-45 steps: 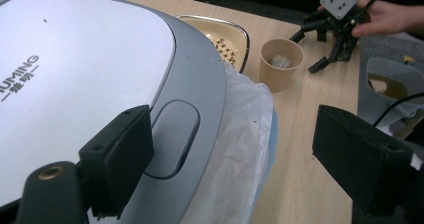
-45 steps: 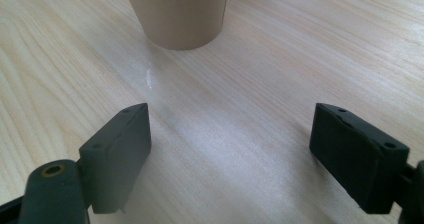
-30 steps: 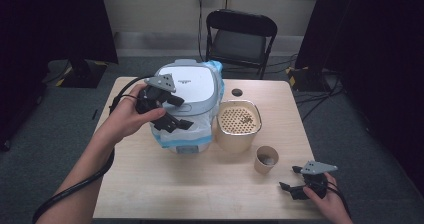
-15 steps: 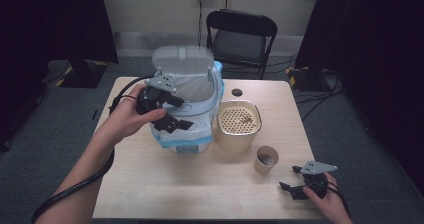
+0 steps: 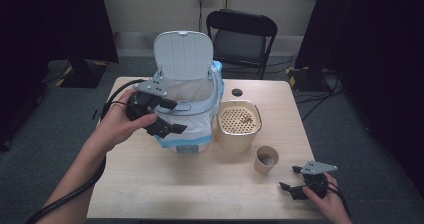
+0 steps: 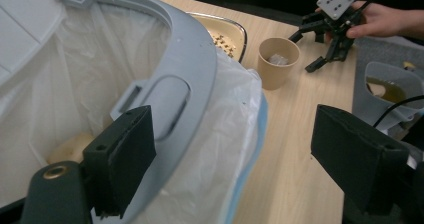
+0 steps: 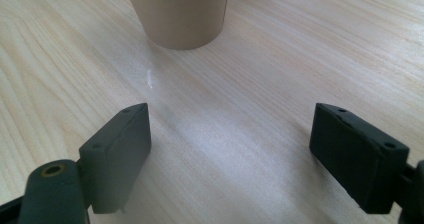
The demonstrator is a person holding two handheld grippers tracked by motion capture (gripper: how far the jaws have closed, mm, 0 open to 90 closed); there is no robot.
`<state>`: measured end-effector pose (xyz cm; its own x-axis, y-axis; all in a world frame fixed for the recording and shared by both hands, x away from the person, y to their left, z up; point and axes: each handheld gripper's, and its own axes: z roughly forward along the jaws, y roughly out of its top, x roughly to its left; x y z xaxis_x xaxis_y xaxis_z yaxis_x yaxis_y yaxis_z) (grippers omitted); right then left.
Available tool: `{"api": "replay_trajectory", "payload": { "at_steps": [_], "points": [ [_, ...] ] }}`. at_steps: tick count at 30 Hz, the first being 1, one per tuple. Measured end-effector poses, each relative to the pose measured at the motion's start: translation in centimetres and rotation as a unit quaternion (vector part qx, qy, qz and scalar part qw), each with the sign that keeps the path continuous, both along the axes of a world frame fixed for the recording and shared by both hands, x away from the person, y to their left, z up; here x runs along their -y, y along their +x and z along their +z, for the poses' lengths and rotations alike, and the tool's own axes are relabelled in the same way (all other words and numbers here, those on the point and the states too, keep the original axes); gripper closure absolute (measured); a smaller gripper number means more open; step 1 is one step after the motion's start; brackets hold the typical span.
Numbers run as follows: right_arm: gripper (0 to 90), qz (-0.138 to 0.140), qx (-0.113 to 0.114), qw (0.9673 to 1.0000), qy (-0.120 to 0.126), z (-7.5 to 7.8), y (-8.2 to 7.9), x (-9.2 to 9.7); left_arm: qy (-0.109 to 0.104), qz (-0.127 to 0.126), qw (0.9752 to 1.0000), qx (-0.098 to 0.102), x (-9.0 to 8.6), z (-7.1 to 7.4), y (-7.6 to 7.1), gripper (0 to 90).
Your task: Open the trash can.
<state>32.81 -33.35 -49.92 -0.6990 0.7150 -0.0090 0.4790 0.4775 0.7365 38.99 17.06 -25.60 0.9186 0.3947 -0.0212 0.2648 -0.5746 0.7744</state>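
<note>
At the left edge of the table (image 5: 150, 184) there is bare wood in front of and beside the person's left hand (image 5: 117, 126), whose forearm comes in from the lower left corner with a black cable trailing under it. The hand is wrapped around the left gripper (image 5: 177, 116), which is held level and pointed rightward at the front rim of the bin (image 5: 187, 136). Its jaws have just been opening and now stand spread. In the left gripper view one is up against the grey rim by the latch and the other is out over the tabletop, with the rim and the white liner between them and no pad seen pressing. The bin stands at the middle of the table toward the far edge, its lid (image 5: 182, 54) tipped upright at the back and its mouth open. Just beside it on the right, almost touching, is a beige container with a perforated top (image 5: 239, 126), and behind that lies a small dark disc (image 5: 237, 92). A paper cup (image 5: 265, 159) stands a little nearer the front, with open wood around it. Near the front right corner the right hand (image 5: 325, 199) holds the right gripper (image 5: 289, 178) low over the table, aimed toward the cup. Its jaws are apart over bare wood with nothing between them. A folding chair (image 5: 242, 34) stands beyond the far edge.
</note>
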Motion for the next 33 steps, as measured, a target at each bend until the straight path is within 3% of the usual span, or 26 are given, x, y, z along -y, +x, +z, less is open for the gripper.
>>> {"api": "replay_trajectory", "payload": {
  "at_steps": [12, 24, 27, 33],
  "points": [
    [16.0, -0.001, 0.000, 1.0000, 0.000, 0.0, 0.0, 0.0, -0.021, 0.011, 0.9996, -0.015, -3.0, -2.8, -2.7, 16.0],
    [15.1, -0.003, 0.000, 1.0000, -0.001, 0.0, 0.0, 0.0, -0.027, 0.045, 0.9976, -0.045, -5.9, -8.6, -3.7, 16.0],
    [15.1, -0.003, 0.000, 1.0000, -0.001, 0.0, 0.0, 0.0, -0.026, 0.048, 0.9972, -0.050, -6.2, -9.5, -3.8, 16.1],
    [13.3, -0.007, -0.002, 1.0000, 0.001, 0.0, -0.1, -0.2, -0.032, 0.060, 0.9954, -0.068, -6.8, -12.7, -4.1, 16.0]
  ]
}}
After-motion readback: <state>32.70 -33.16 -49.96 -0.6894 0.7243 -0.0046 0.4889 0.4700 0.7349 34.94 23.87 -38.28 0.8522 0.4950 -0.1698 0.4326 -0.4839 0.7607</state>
